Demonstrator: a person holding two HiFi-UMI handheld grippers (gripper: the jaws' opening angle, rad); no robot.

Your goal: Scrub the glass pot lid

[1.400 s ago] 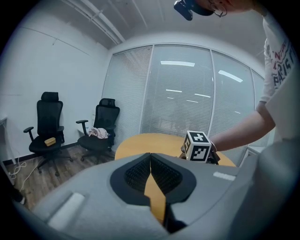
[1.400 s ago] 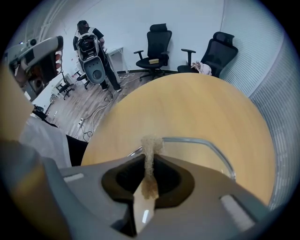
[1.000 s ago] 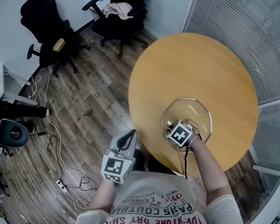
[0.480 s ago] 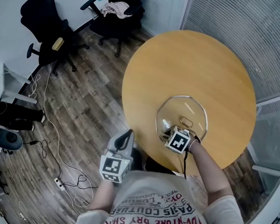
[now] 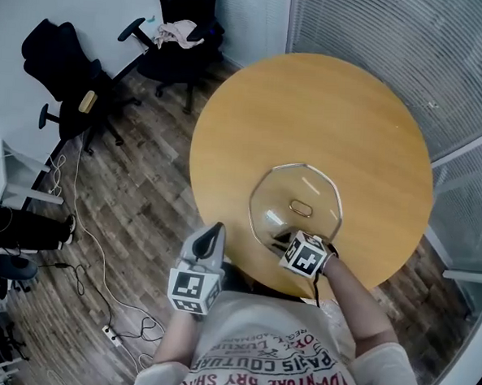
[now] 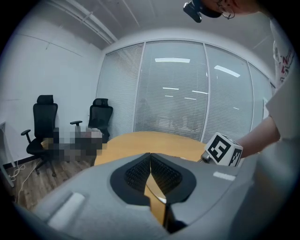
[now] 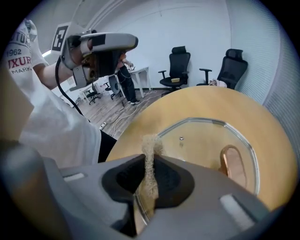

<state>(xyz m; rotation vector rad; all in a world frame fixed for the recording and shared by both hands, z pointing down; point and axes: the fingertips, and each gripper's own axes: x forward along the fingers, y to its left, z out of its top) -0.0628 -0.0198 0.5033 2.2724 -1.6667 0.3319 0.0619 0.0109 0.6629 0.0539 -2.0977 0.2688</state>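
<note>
A glass pot lid (image 5: 297,206) with a metal rim and a copper-coloured handle (image 7: 232,161) lies flat on the round wooden table (image 5: 327,111), near its front edge. My right gripper (image 5: 283,241) sits at the lid's near rim, shut on a thin tan scrubbing pad (image 7: 150,166) that stands up between its jaws over the rim. My left gripper (image 5: 211,236) hangs off the table to the left over the floor, jaws shut with nothing between them. In the left gripper view the right gripper's marker cube (image 6: 222,150) shows beside the table.
Black office chairs (image 5: 65,71) stand on the wooden floor at far left, one with cloth (image 5: 176,31) on it. Cables (image 5: 98,260) trail over the floor. Blinds on glass walls (image 5: 413,43) close off the right side. The table's far half (image 5: 312,94) carries nothing.
The right gripper with the pad has slid back from over the lid's middle to its near rim, uncovering the handle. The head view has shifted. The left gripper has hardly moved.
</note>
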